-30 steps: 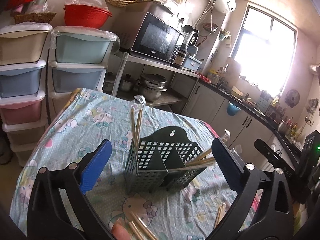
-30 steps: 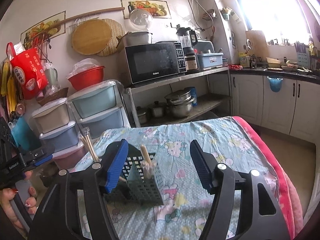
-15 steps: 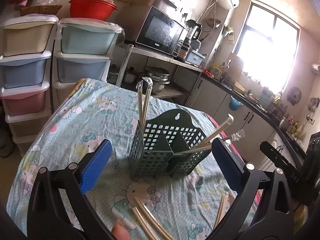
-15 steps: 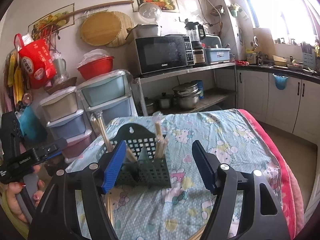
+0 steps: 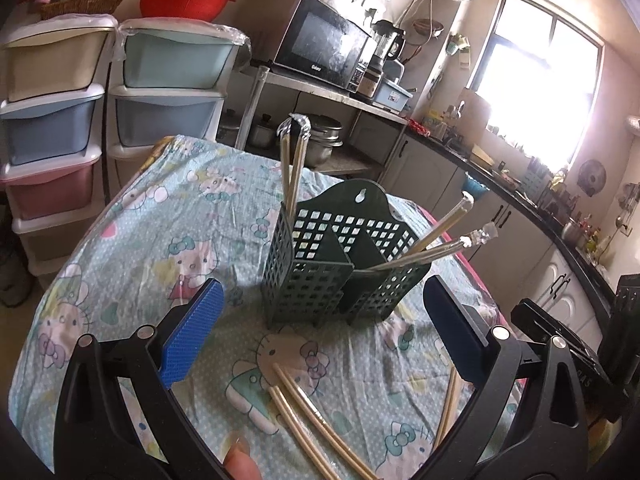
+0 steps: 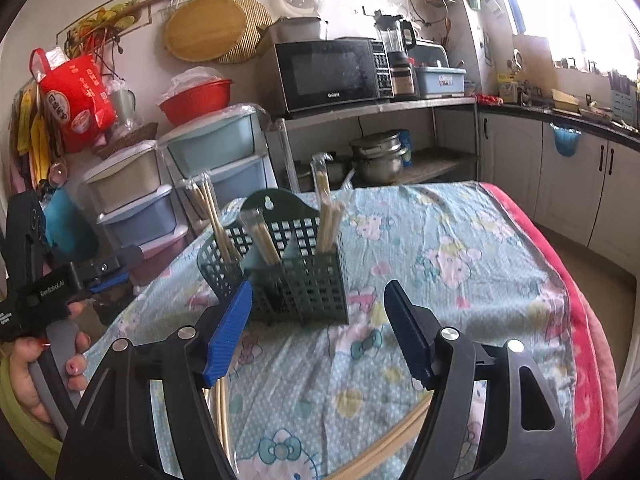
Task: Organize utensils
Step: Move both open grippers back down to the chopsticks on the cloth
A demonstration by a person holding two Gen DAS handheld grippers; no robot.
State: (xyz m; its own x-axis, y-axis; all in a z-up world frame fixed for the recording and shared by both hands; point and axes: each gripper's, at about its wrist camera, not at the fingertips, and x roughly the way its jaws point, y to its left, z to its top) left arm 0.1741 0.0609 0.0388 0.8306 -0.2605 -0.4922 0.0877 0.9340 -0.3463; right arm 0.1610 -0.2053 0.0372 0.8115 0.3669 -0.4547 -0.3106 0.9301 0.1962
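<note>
the holder (image 5: 340,264) is standing upright mid-table, hanging tab at the top, with no writing on it. wrapped chopsticks (image 5: 294,168) are standing nearly vertical in its left compartment, and another pair (image 5: 436,240) is leaning out to the right, long axis slanting up and away. loose chopsticks (image 5: 304,412) are lying flat on the cloth (image 5: 168,240) near the left gripper (image 5: 320,332), running from the holder toward the camera. that gripper is hanging wide open with nothing between its blue pads. the right gripper (image 6: 318,328) is also spreading wide and empty, the holder (image 6: 296,276) just beyond it. the left gripper's body is reading "genrobot.ai" in the right view. the cloth is showing hello kitty prints. behind, a microwave (image 6: 332,72) marked "galanz" is sitting on a metal shelf (image 6: 380,108), beside stacked drawers (image 5: 52,120) and a bright window (image 5: 532,76).
</note>
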